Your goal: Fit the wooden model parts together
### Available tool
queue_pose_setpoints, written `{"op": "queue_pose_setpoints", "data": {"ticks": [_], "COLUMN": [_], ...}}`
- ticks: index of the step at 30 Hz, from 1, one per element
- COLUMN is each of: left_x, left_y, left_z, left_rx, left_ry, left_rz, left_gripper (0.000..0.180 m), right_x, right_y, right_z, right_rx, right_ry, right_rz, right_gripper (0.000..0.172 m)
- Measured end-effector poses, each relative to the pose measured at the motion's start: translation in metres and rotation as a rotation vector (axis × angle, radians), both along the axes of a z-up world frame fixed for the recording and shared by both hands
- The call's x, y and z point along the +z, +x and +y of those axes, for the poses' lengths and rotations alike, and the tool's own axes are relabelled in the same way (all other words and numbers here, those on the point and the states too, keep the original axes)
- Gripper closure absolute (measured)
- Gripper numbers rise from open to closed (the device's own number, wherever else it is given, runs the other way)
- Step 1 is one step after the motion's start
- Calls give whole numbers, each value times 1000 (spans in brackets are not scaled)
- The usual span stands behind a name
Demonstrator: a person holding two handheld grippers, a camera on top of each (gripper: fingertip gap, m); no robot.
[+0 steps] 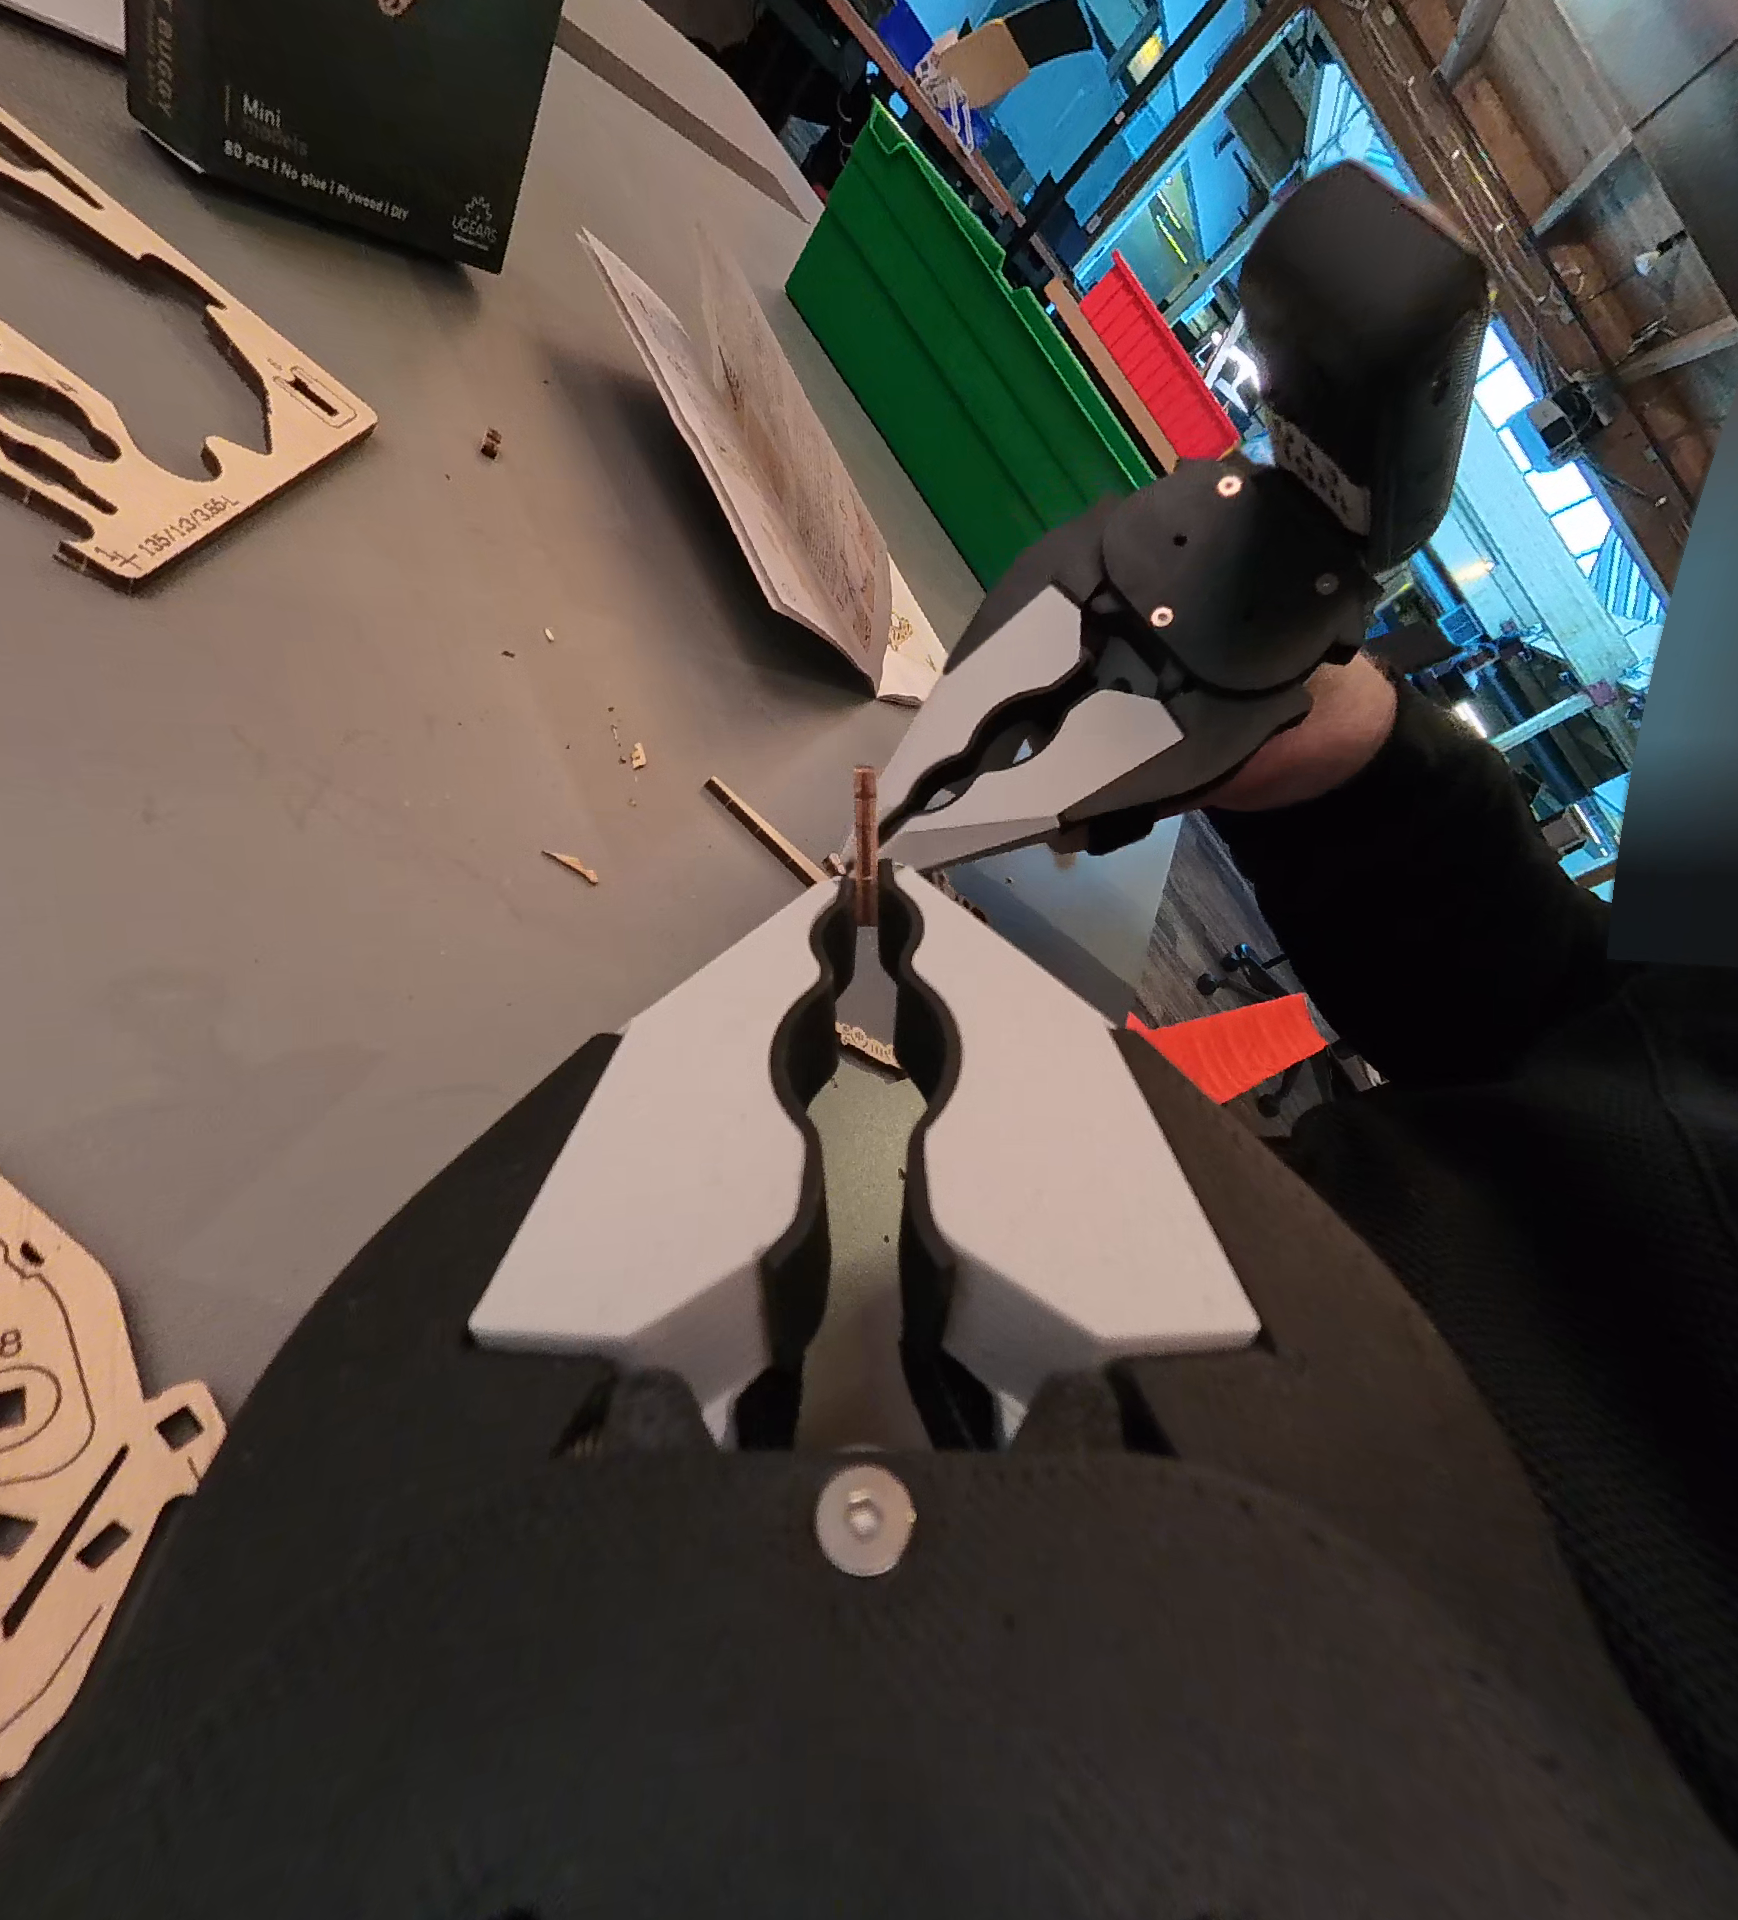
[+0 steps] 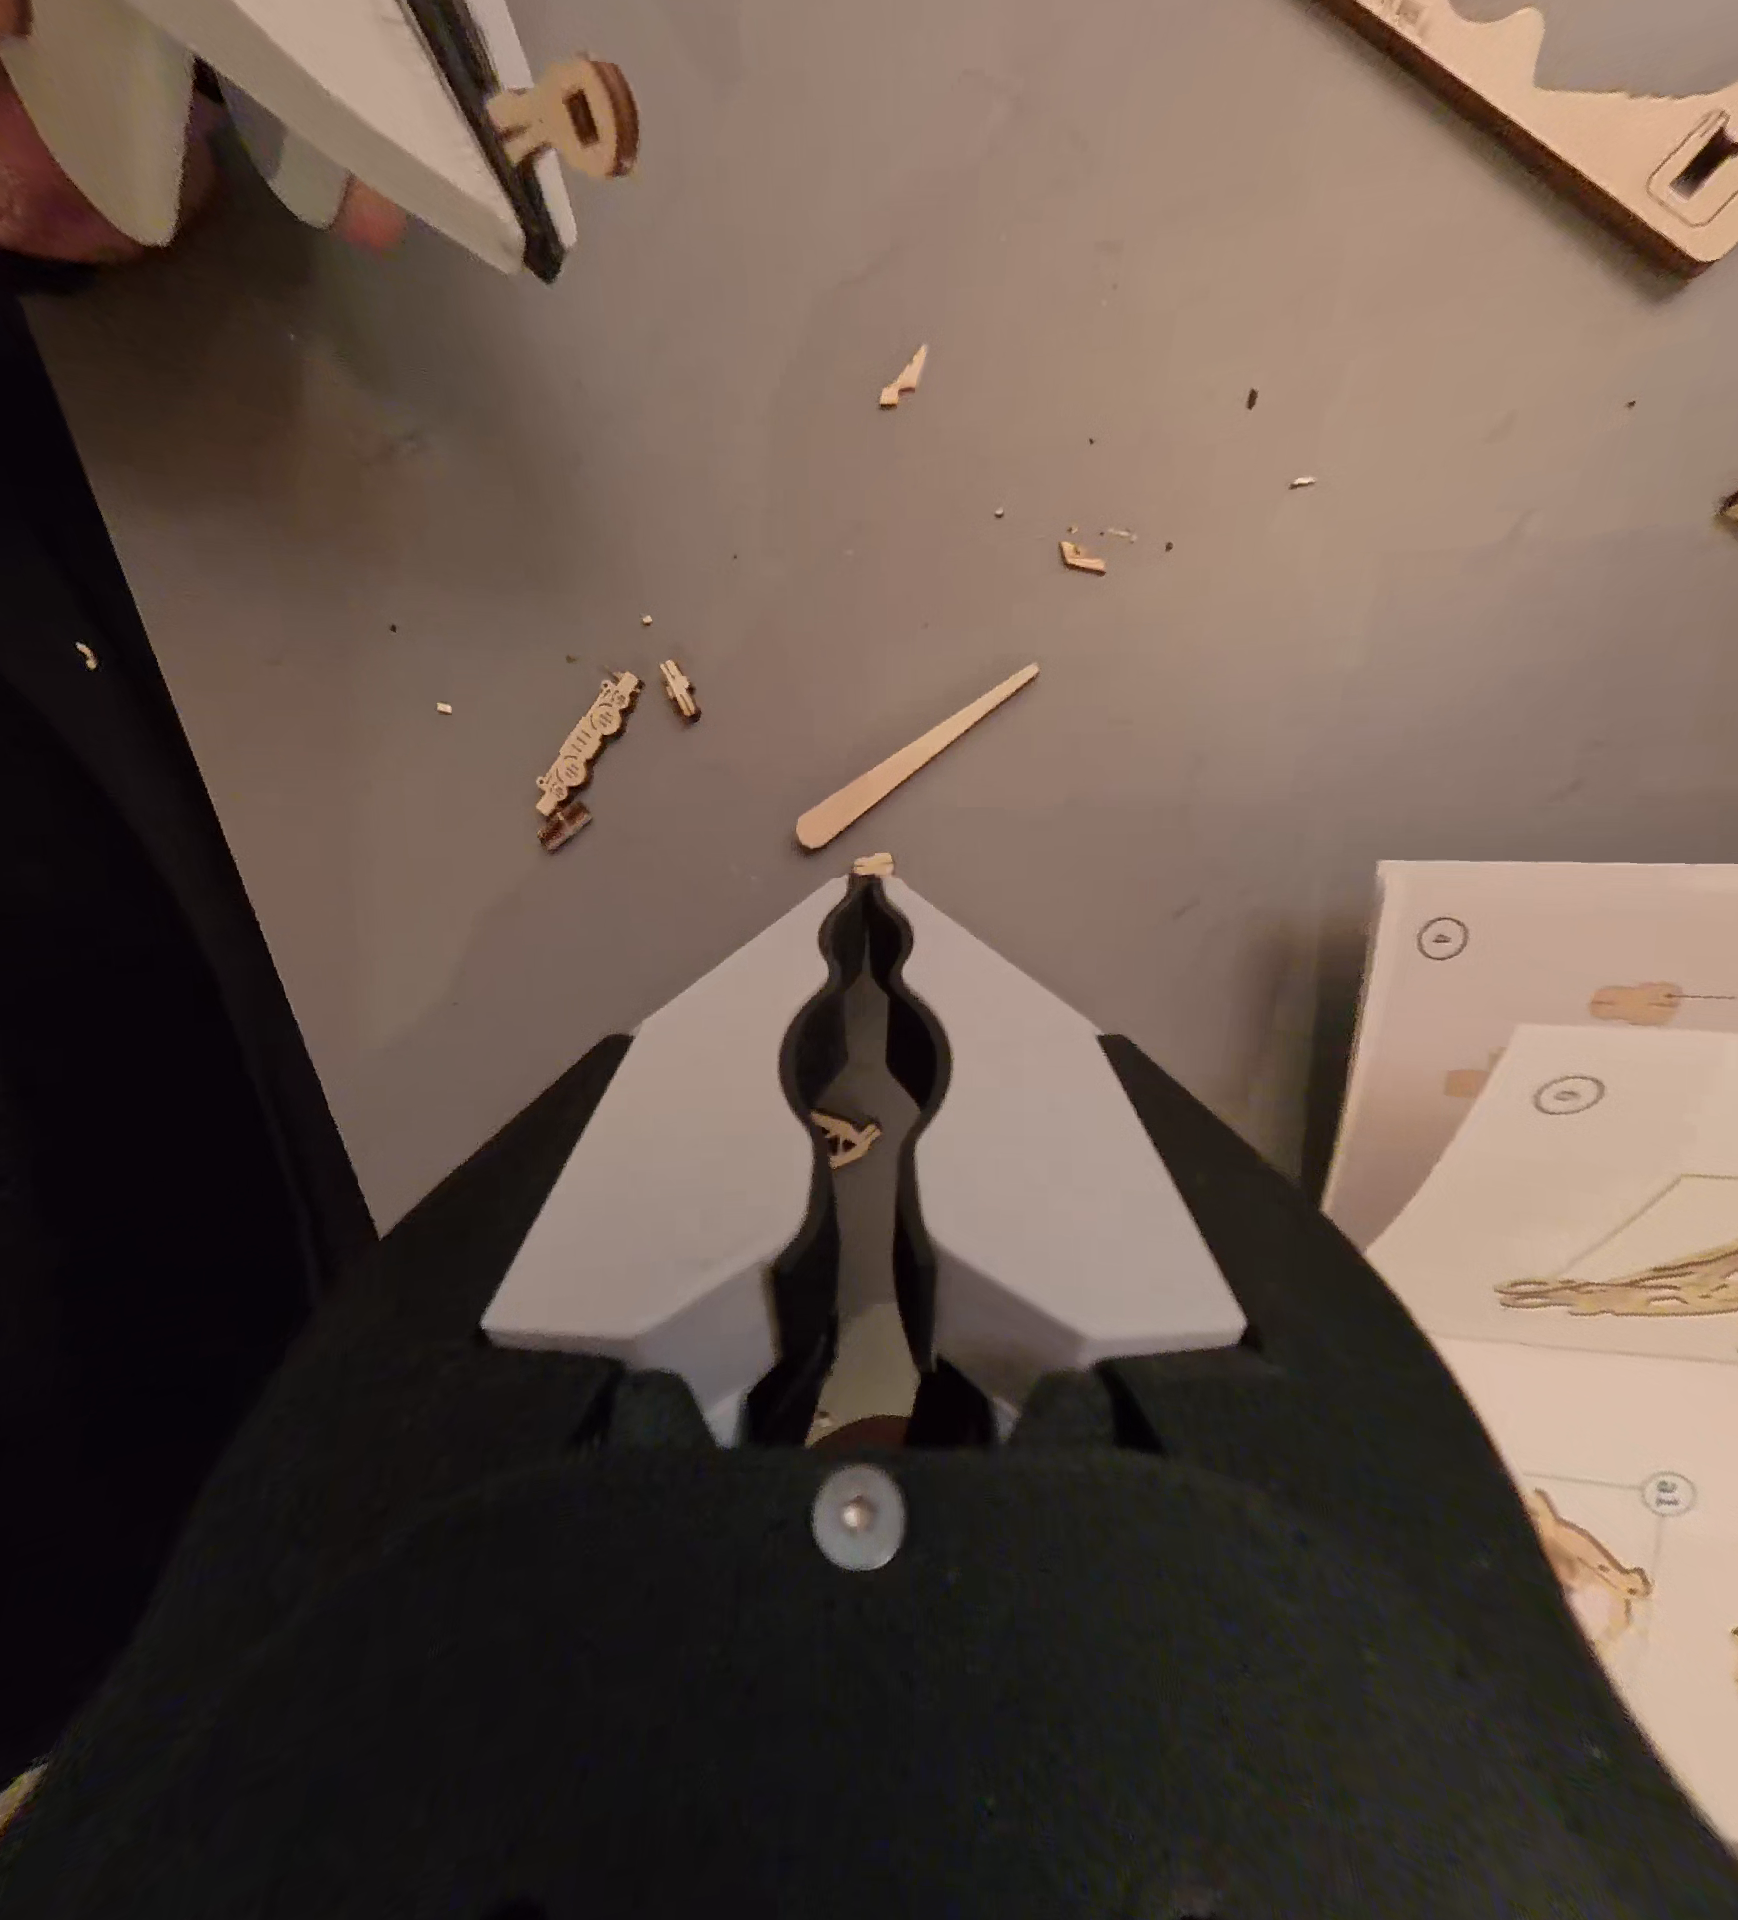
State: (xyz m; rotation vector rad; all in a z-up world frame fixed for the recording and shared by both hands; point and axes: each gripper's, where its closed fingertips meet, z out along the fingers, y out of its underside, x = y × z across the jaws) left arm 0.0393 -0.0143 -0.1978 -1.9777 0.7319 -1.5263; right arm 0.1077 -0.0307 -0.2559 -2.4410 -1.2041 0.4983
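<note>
At 12 o'clock of the left gripper [image 1: 865, 883], clenched on its lower end, a thin keyhole-shaped wooden part [image 1: 864, 831] stands edge-on — light, stiff, snappable, best pinched on its flat faces — while the right gripper [image 2: 870, 878] pinches a tiny wooden peg [image 2: 872, 863].

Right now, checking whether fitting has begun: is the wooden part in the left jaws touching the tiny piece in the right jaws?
Apart. The right wrist view shows the slotted wooden part far up-left of the tiny piece, grey table between them.
</note>
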Motion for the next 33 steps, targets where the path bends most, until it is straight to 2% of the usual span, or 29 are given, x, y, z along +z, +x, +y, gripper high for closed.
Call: {"op": "queue_pose_setpoints", "data": {"ticks": [6, 10, 19, 30, 33], "left_x": [0, -1, -2, -6, -6], "left_y": [0, 1, 1, 3, 3], "left_z": [0, 0, -1, 0, 0], "left_rx": [-2, -4, -10, -8, -5], "left_ry": [0, 0, -2, -2, 3], "left_rz": [1, 4, 11, 37, 39], "left_gripper": [179, 179, 179, 179, 179], "right_x": [6, 7, 17, 3, 0], "right_y": [1, 1, 3, 14, 11], "right_z": [1, 8, 7, 5, 5], "right_rx": [-27, -44, 111, 324, 347], "right_ry": [11, 49, 120, 166, 151], "right_rz": [16, 6, -7, -141, -113], "right_gripper": [172, 164, 164, 162, 163]}}
